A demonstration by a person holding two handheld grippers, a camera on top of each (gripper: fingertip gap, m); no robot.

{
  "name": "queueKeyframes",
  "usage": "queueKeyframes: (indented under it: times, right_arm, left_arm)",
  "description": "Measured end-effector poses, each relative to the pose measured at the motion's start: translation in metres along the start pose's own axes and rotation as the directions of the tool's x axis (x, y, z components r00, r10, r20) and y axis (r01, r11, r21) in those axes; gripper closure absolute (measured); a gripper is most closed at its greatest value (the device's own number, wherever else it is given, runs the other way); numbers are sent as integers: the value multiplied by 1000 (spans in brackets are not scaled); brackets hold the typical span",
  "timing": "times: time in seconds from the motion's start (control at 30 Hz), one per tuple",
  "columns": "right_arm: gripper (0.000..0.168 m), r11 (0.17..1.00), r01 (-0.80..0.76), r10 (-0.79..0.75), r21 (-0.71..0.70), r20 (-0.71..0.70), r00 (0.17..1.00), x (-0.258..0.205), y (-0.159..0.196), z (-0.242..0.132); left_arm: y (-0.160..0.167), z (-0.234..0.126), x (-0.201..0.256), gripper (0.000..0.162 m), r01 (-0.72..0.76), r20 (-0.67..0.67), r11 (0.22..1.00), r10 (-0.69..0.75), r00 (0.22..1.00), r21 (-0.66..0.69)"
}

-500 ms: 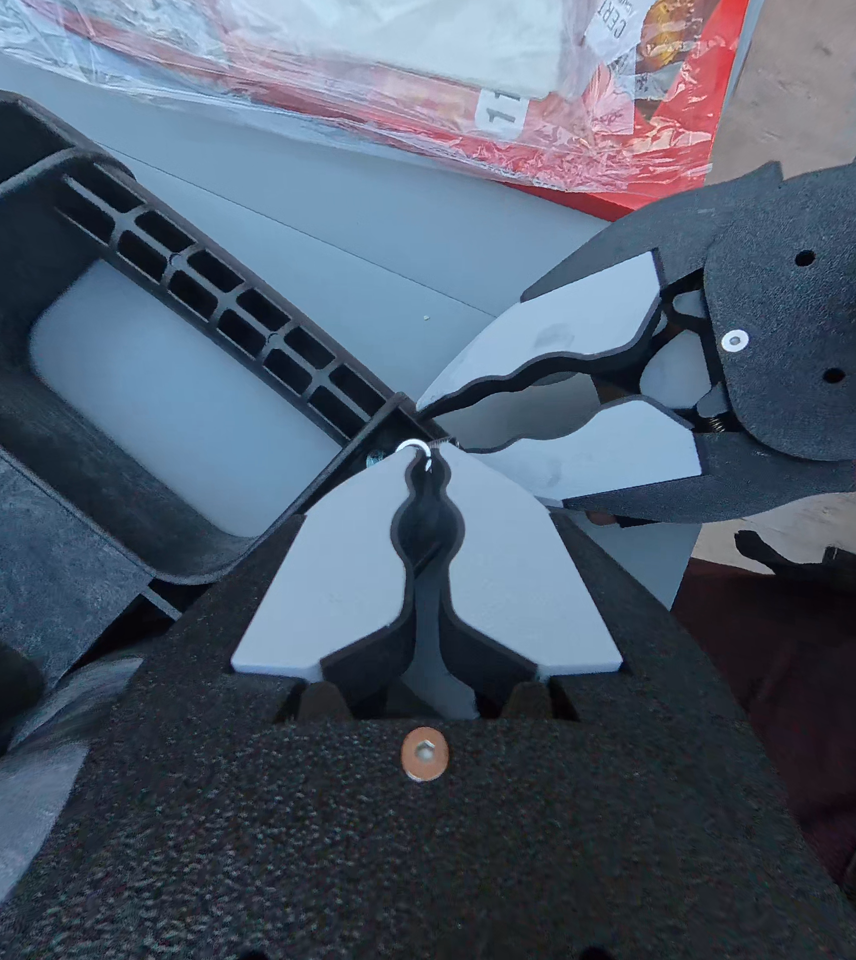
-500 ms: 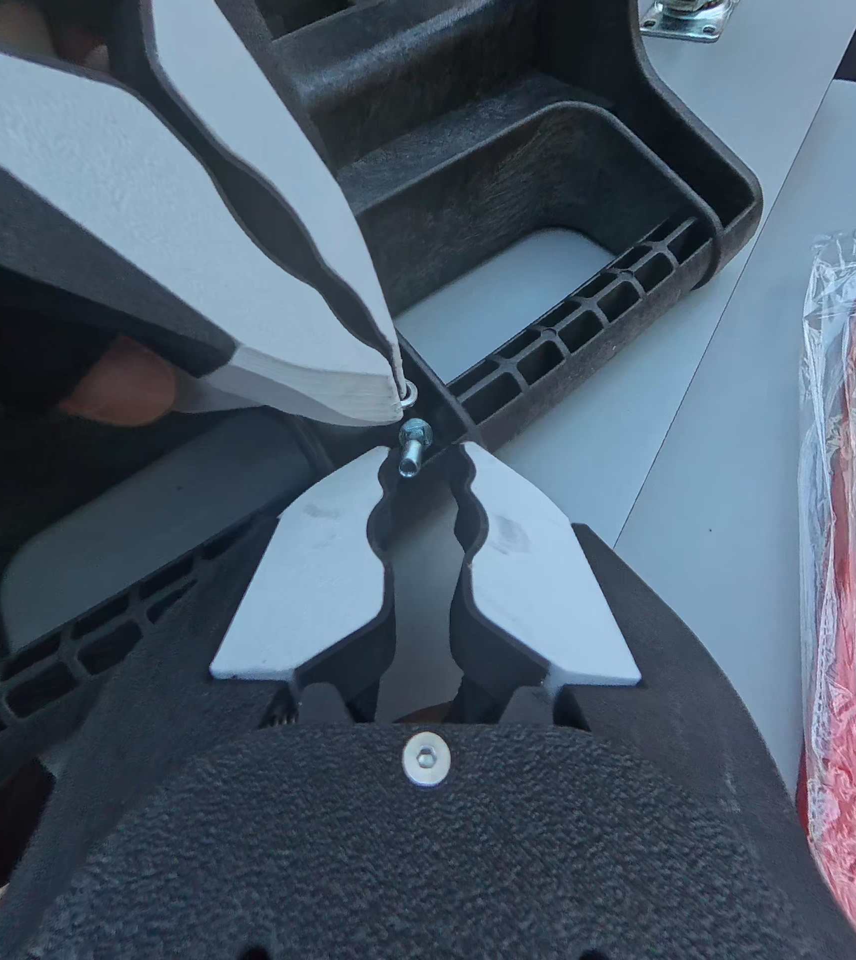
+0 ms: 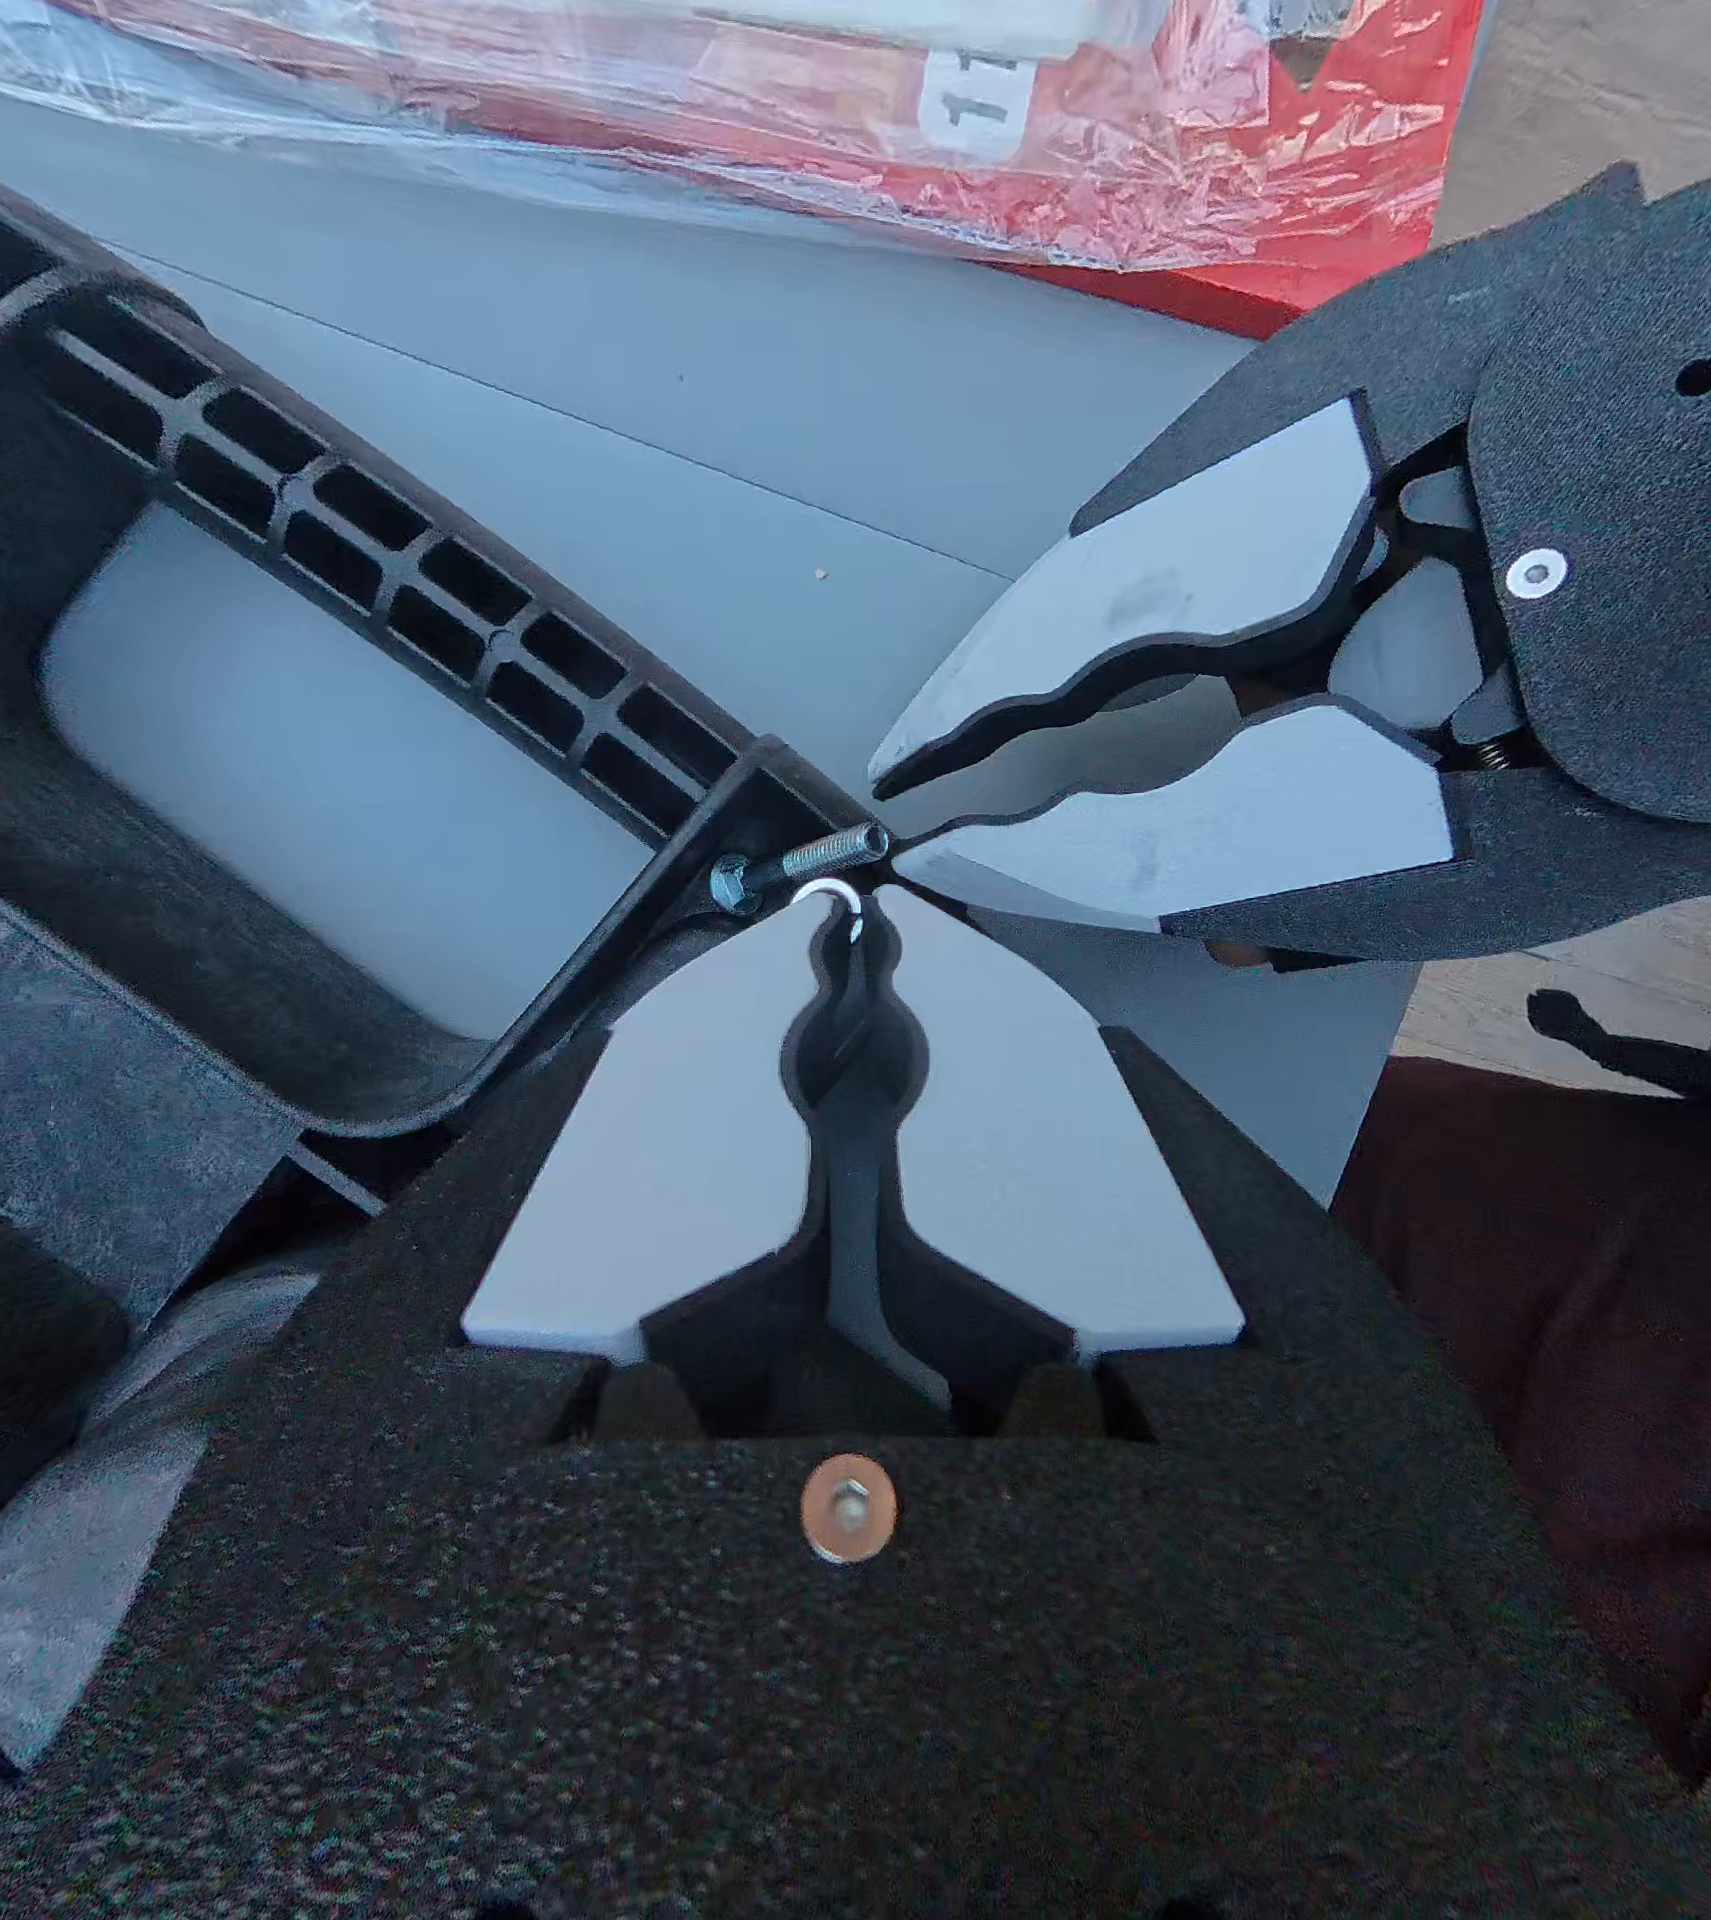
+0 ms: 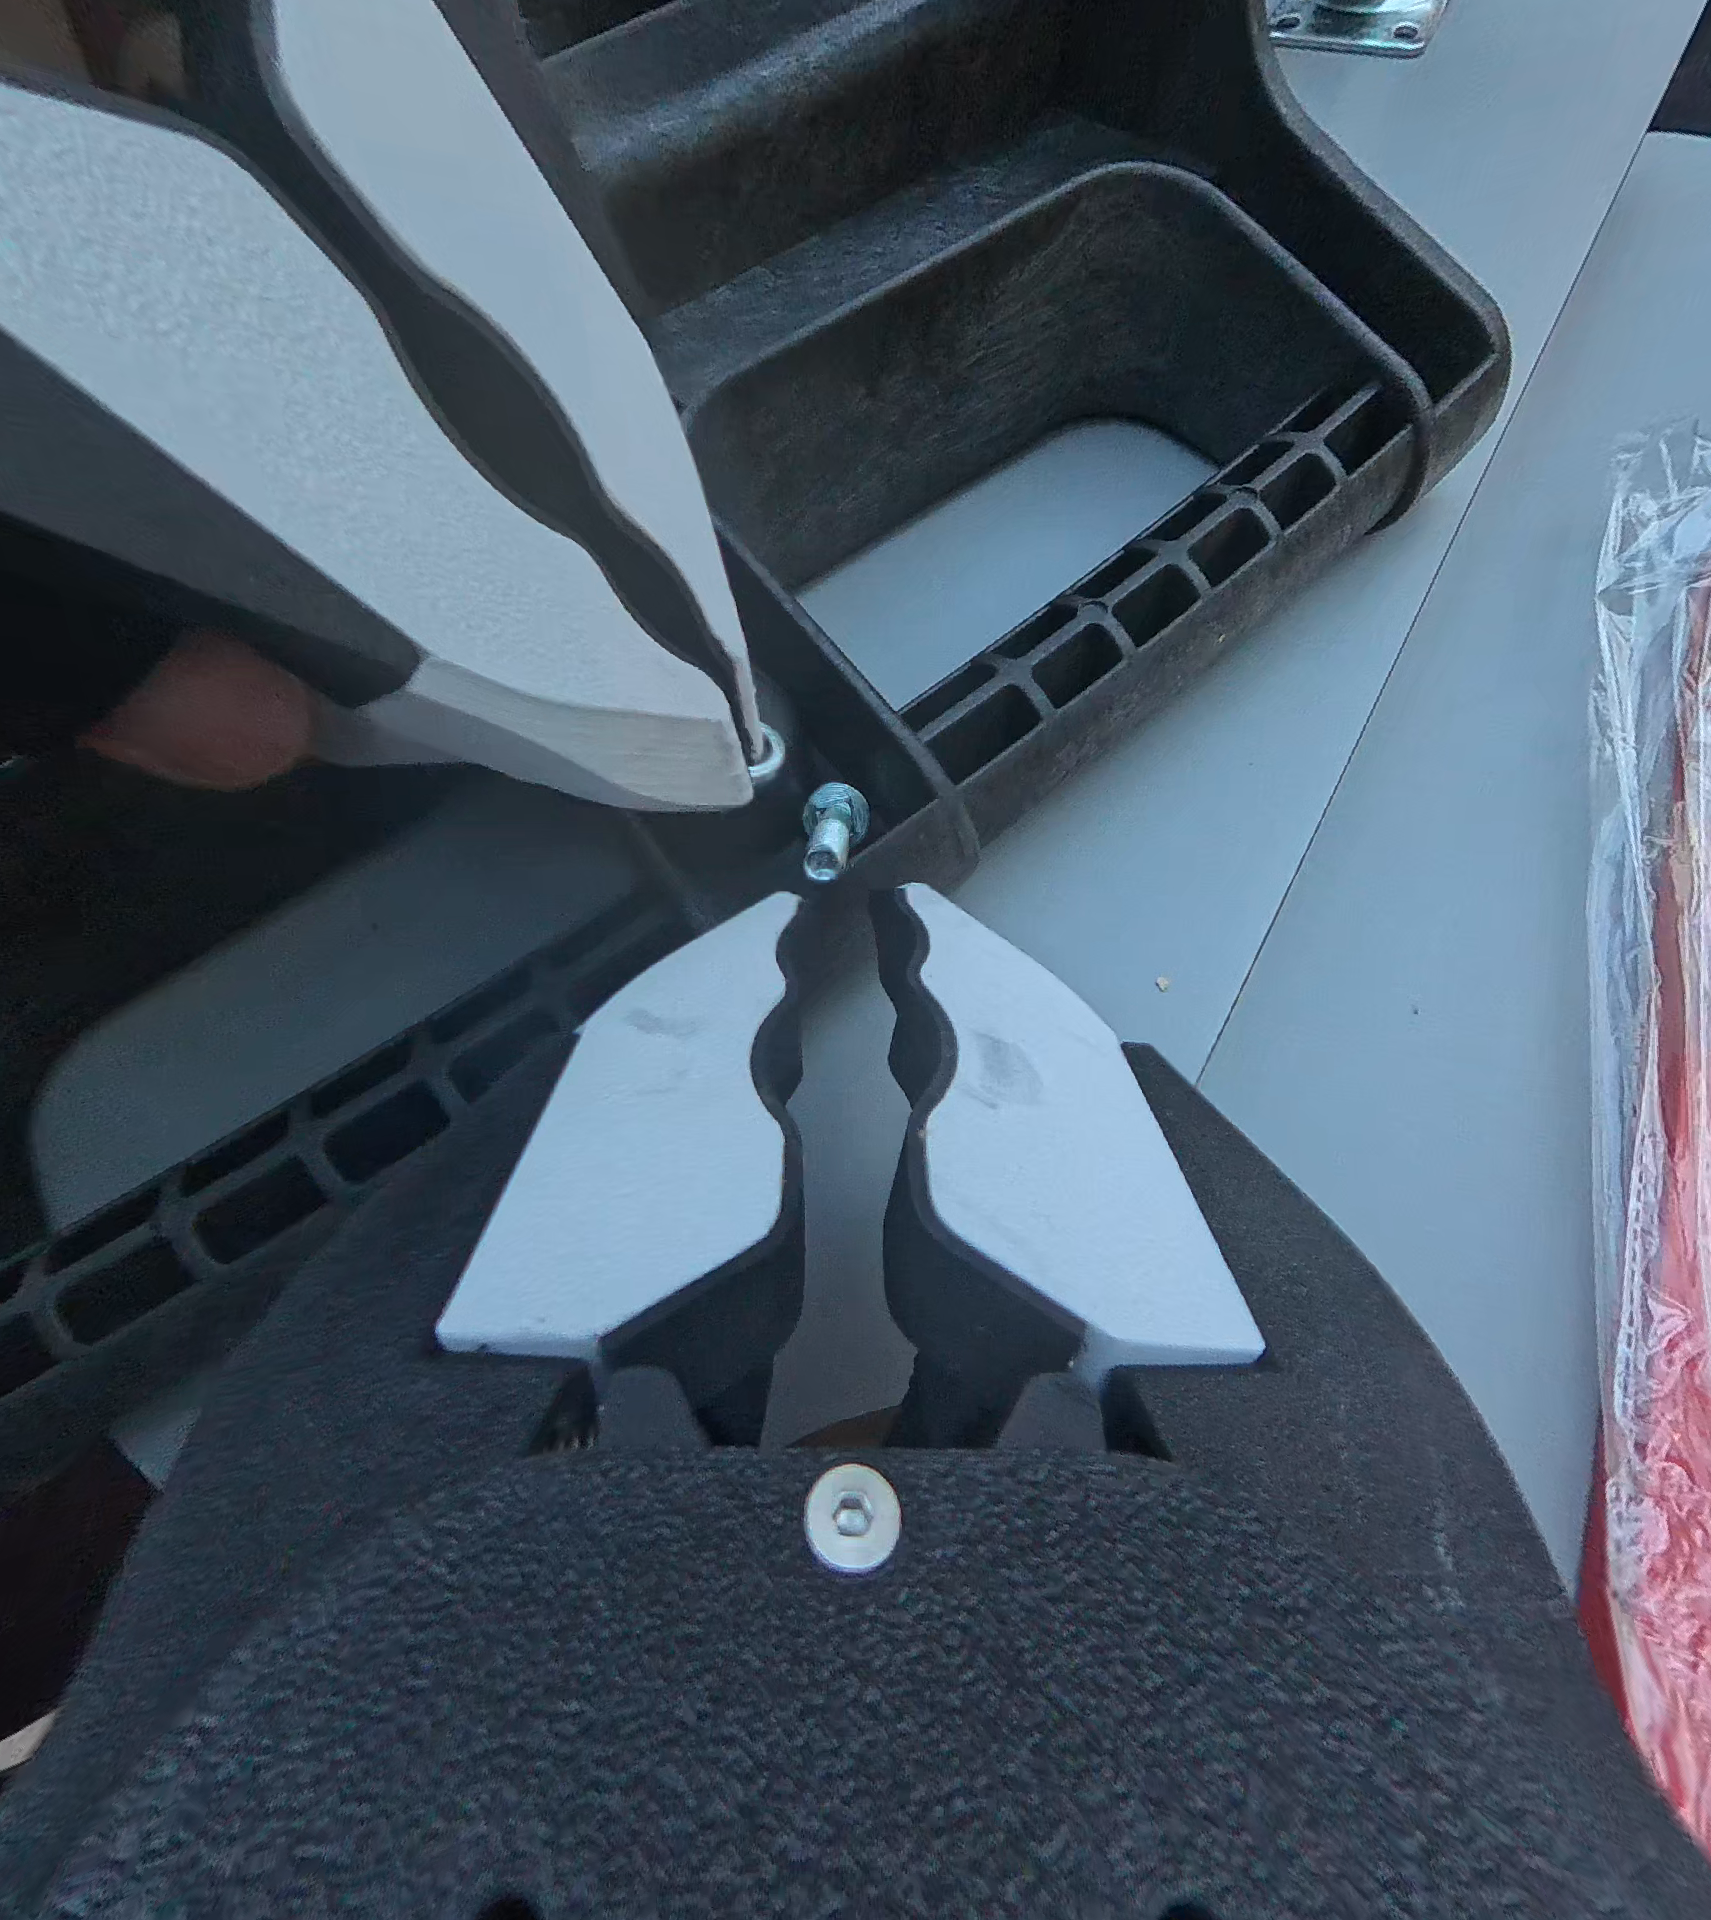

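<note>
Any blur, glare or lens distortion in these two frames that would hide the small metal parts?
Left wrist view: sharp centre, bolt and washer crisp, wide-angle bending at edges. Right wrist view: left gripper close and soft, plastic wrap glinting, bolt still readable.

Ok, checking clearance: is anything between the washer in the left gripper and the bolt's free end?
Nothing lies between them, but the open tips of the right gripper sit right at the free end of the bolt. The washer, pinched in the left gripper, hangs just beside the shaft.
</note>
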State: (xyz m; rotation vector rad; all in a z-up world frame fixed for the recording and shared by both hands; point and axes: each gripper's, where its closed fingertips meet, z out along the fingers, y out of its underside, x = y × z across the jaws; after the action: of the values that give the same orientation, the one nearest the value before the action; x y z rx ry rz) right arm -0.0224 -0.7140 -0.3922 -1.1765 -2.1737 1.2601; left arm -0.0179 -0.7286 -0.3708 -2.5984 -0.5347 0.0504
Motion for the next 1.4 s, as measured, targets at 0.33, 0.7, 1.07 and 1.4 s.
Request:
queueKeyframes:
  times: [0.33, 0.7, 1.07, 1.4]
  right_arm:
    - [164, 994, 107, -107, 0, 29, 994, -2, -8, 9]
    - [162, 980, 192, -192, -57, 8, 981, -8, -11, 23]
    - [158, 950, 297, -290, -92, 77, 954, -6, -10, 15]
    - [152, 640, 767, -707, -51, 353, 613, -14, -7, 24]
  left_arm:
    - [1, -23, -7, 160, 114, 50, 993, -116, 992, 39]
    - [1, -32, -6, 160, 163, 50, 983, -168, 985, 85]
    - [8, -36, -7, 160, 201, 56, 976, -206, 977, 78]
    - [9, -49, -7, 160, 233, 55, 965, -241, 969, 118]
